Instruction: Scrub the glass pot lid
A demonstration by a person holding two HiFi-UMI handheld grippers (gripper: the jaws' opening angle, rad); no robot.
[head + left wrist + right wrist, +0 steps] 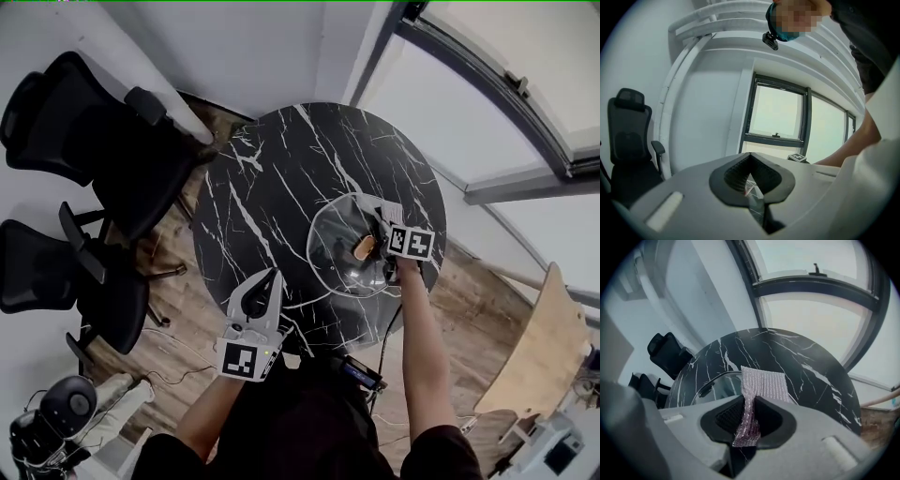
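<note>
A round glass pot lid (336, 255) with a brown knob (364, 247) lies flat on the right part of the black marble table (272, 178). My right gripper (382, 231) hovers over the lid's right edge, shut on a pinkish-silver scrub cloth (371, 212). In the right gripper view the cloth (761, 383) hangs out of that gripper (749, 414) above the lid (716, 386). My left gripper (272, 279) is at the table's near edge, left of the lid and apart from it. In its own view the left gripper (751, 182) is shut with nothing in it and looks up at a window.
Two black office chairs (89, 127) (56, 272) stand left of the table. A window frame (487, 84) runs along the upper right. A wooden board (544, 347) leans at the right. Camera gear (47, 422) and cables lie on the wooden floor at the lower left.
</note>
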